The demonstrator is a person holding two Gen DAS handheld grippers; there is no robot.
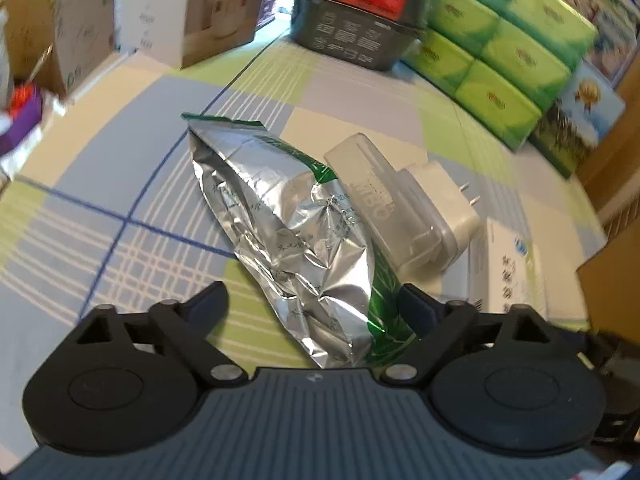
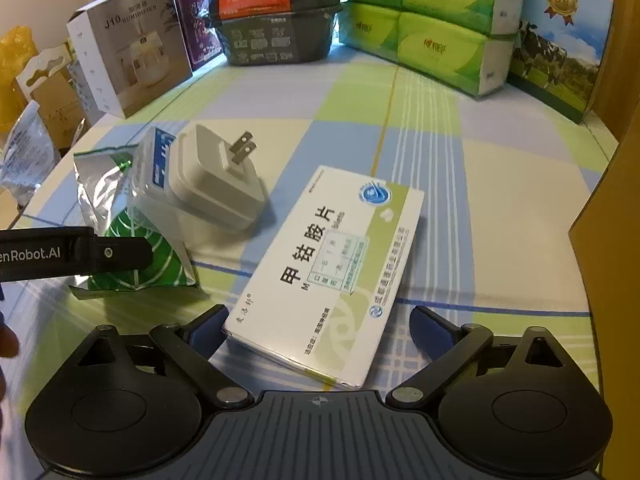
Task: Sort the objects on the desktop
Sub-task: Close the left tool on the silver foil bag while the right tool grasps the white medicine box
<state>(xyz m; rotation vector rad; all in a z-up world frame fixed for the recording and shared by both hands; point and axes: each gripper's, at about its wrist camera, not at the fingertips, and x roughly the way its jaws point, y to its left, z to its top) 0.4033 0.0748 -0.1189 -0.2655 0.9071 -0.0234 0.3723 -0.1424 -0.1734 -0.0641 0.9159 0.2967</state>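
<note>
Checked cloth (image 2: 500, 184) in green, blue and cream covers the desk I am working over. Nearest my left gripper (image 1: 316, 304), the crumpled foil pouch (image 1: 288, 232) lies between its spread fingers, its green end just inside the right finger; I cannot tell from this blurred view whether either pad touches it. Just beyond the pouch, to the right, the white plug adapter (image 1: 436, 208) leans against it with its prongs pointing away. My right gripper (image 2: 318, 322) is also spread wide, with the near end of the white medicine box (image 2: 332, 272) between its fingers, the left finger just beside the box's corner. Ahead and left of that box sit the adapter and the pouch, and the left gripper's black finger reaches across the pouch's green end. Farther off, a row of clutter closes the back of the desk: a humidifier carton (image 2: 132, 48), a dark plastic basket (image 2: 276, 36), stacked green tissue packs (image 2: 432, 28), and a milk box (image 2: 560, 40) at the far right.
</note>
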